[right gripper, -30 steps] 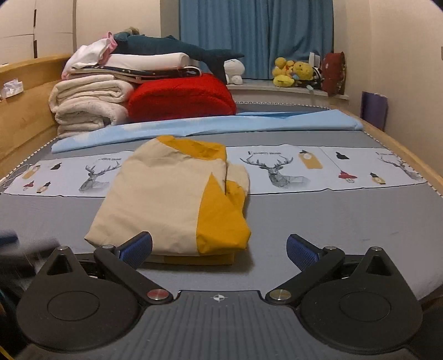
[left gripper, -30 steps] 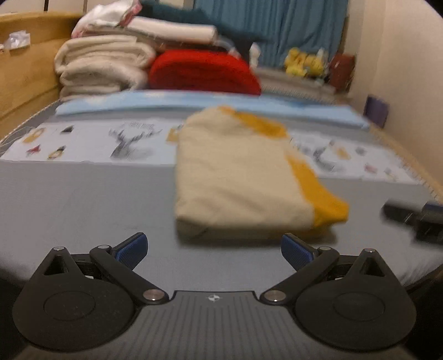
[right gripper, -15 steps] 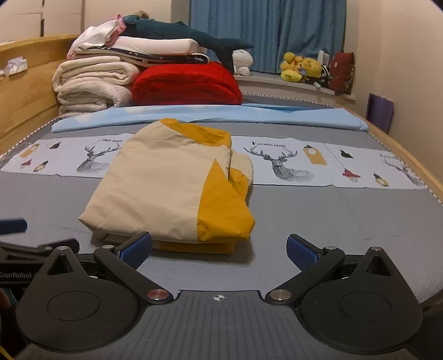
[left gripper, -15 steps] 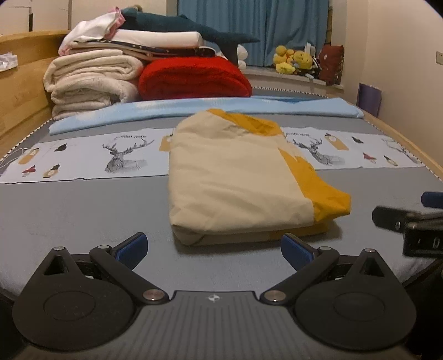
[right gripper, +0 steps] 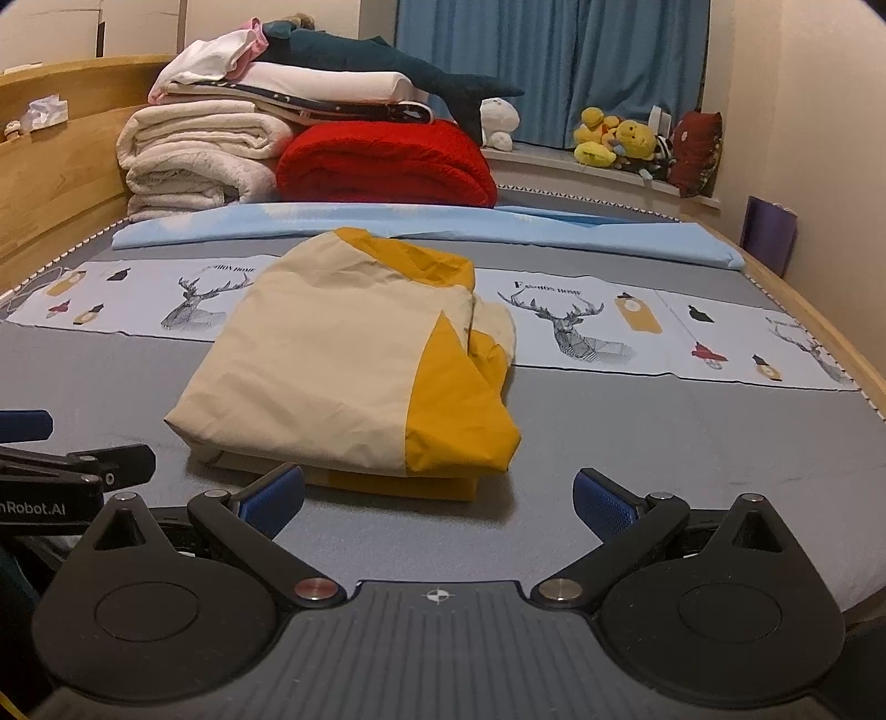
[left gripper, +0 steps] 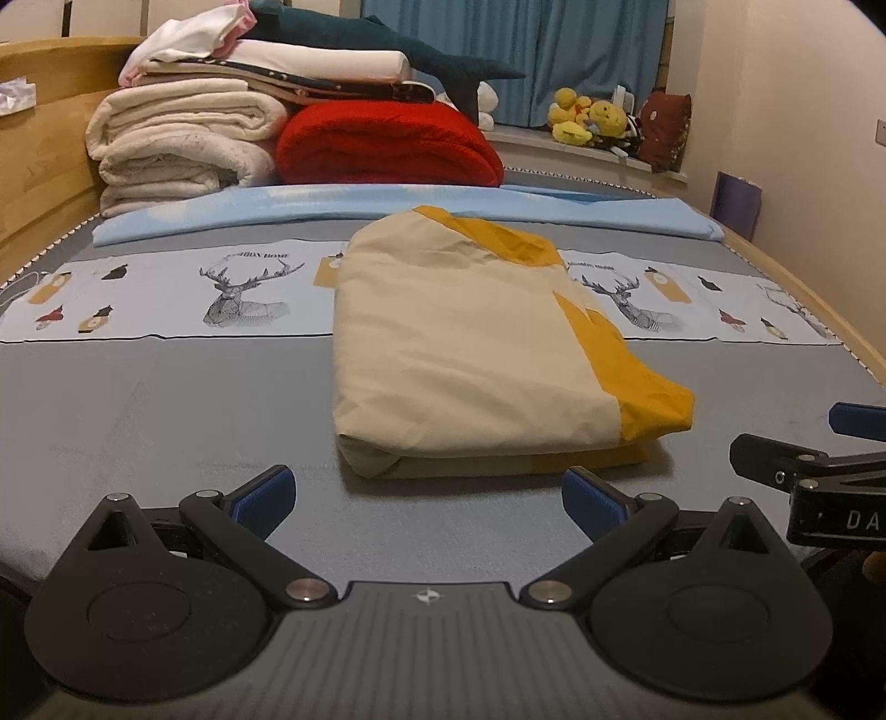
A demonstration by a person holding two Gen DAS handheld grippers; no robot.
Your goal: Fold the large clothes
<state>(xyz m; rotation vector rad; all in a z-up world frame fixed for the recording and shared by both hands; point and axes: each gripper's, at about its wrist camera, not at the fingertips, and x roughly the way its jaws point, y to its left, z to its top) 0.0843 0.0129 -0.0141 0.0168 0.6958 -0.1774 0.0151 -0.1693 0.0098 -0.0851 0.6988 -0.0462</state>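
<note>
A cream and mustard-yellow garment (left gripper: pixel 470 354) lies folded into a compact stack on the grey bed sheet (left gripper: pixel 138 415). It also shows in the right wrist view (right gripper: pixel 354 360). My left gripper (left gripper: pixel 426 493) is open and empty, just short of the garment's near edge. My right gripper (right gripper: pixel 437 493) is open and empty, also just short of the near edge. Each gripper shows at the edge of the other's view: the right one (left gripper: pixel 803 465), the left one (right gripper: pixel 66 471).
Folded white blankets (left gripper: pixel 183 144), a red blanket (left gripper: pixel 387 144) and a dark plush shark (left gripper: pixel 421 50) are stacked at the bed's far end. A light blue sheet (left gripper: pixel 387 205) lies across behind the garment. A wooden bed frame (right gripper: pixel 55 183) runs along the left; stuffed toys (right gripper: pixel 614 138) sit on the sill.
The left view was blurred and swinging one second ago and is now steady. Both grippers have stayed open and pulled slightly back from the folded garment.
</note>
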